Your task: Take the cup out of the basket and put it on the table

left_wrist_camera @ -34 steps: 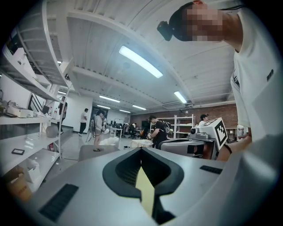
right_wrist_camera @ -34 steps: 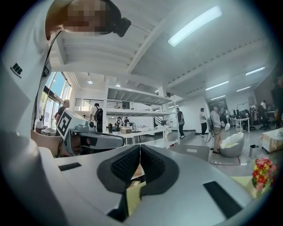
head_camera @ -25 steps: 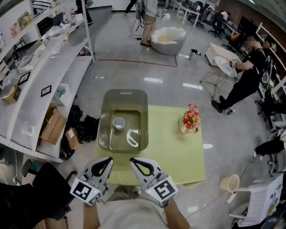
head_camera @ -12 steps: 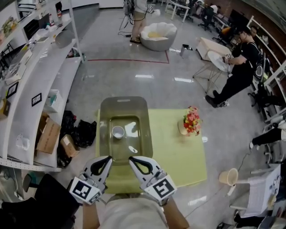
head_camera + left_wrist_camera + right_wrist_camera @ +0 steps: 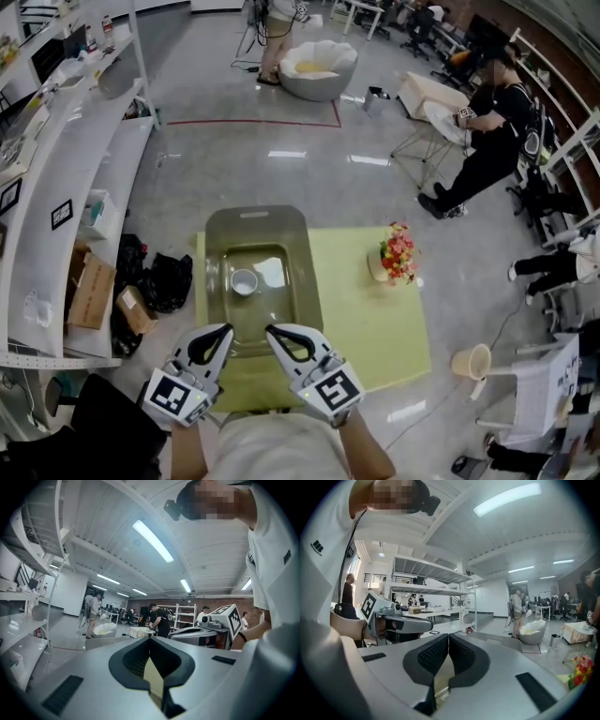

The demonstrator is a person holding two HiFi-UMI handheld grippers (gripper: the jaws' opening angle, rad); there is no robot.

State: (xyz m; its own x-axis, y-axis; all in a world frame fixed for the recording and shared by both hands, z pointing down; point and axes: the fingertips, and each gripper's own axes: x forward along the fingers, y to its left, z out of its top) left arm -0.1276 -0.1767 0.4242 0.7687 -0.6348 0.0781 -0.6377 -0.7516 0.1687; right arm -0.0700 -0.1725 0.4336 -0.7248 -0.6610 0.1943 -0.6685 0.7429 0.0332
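Left claw (image 5: pixel 224 331) and right claw (image 5: pixel 271 330), both shut, have neared the basket (image 5: pixel 307 272).

Has the cup (image 5: pixel 244 281) in the basket (image 5: pixel 258 217) on the table's (image 5: pixel 366 319) left part, flowers (image 5: pixel 399 251) at its far right, shelves (image 5: pixel 66 187) farther left.

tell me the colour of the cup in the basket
The cup is white, clearest in the head view.

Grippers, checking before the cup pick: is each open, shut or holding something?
Left grey two-jaw gripper: shut, empty.
Right grey two-jaw gripper: shut, empty.
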